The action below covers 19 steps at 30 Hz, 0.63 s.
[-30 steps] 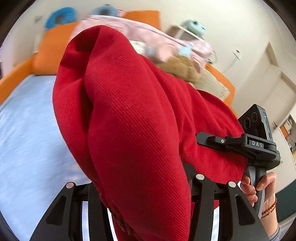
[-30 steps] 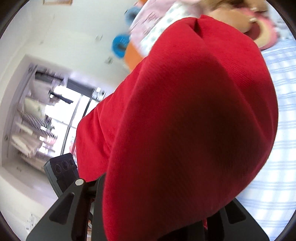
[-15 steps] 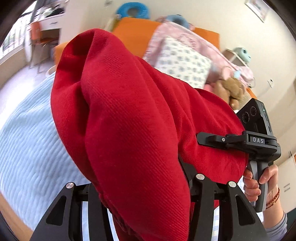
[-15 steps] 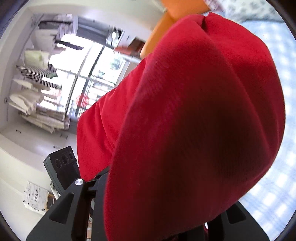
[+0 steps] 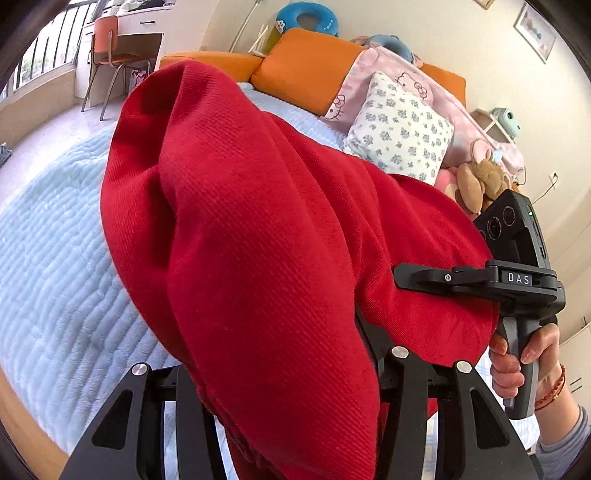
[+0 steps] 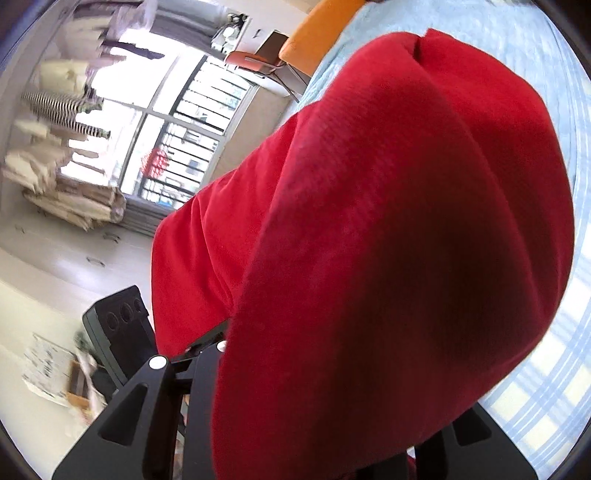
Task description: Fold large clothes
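While a red garment [image 5: 280, 236] fills the middle of both wrist views, it drapes over the fronts of the two grippers and hides their fingertips. From the left wrist, the cloth bulges up from between the black arms of the left gripper [image 5: 295, 424] and hangs down past them, so the jaws seem to be clamped on a bunched fold of it, though the pads themselves are covered. Off to the right in that view the right gripper [image 5: 413, 280] reaches into the same garment, its black finger laid flat against the cloth edge, and a hand [image 5: 524, 354] with a red bead bracelet holds its grey handle. From the right wrist, the red cloth rises out of that gripper's frame in the same way, pinched narrowly as far as I can tell. Both ends of the garment are held up above a bed [image 5: 55, 258] covered with a pale blue quilted spread; whether any of the cloth touches it cannot be told from here. At the head of the bed sit orange cushions [image 5: 306, 70], a pink blanket [image 5: 417, 85], a white flowered pillow [image 5: 402, 133] and a brown teddy bear [image 5: 480, 181]. An orange chair [image 5: 110, 44] stands at a white desk [image 5: 147, 27] by the window, and blue ring cushions [image 5: 306, 16] rest above the headboard
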Tool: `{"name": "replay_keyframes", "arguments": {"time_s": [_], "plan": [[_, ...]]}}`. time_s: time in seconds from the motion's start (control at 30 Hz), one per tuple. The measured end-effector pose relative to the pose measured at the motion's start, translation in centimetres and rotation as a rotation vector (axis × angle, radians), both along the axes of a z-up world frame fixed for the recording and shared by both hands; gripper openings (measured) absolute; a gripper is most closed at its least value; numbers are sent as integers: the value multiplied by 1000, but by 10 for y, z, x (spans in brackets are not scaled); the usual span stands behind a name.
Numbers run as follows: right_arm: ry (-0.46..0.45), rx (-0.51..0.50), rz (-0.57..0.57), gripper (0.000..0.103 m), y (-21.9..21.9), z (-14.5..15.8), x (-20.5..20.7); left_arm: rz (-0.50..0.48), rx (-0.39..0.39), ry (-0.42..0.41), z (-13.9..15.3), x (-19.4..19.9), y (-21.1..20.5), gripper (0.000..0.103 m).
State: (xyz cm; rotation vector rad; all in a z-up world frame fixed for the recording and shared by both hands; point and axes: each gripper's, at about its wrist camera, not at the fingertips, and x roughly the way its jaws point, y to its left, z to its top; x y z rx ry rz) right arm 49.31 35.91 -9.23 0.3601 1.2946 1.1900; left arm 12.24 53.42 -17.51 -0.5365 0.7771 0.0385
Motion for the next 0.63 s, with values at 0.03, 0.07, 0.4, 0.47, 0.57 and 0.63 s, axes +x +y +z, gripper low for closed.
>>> {"name": "replay_keyframes", "arguments": {"time_s": [0.03, 0.07, 0.4, 0.47, 0.57, 0.63], "plan": [[-7, -3, 3, 27, 3, -1, -2, 2, -10, -6, -4, -1, 1, 53], [-4, -4, 6, 27, 9, -3, -9, 3, -22, -8, -7, 4, 0, 53], [96, -86, 11, 28, 20, -74, -21, 19, -96, 85, -93, 2, 11, 55], [131, -73, 2, 29, 7, -97, -31, 13, -114, 84, -106, -1, 15, 57], [145, -47, 10, 29, 0, -113, -42, 13, -140, 66, -113, -4, 17, 59], [142, -55, 11, 29, -1, -112, -38, 19, -135, 61, -115, -4, 15, 59]]}}
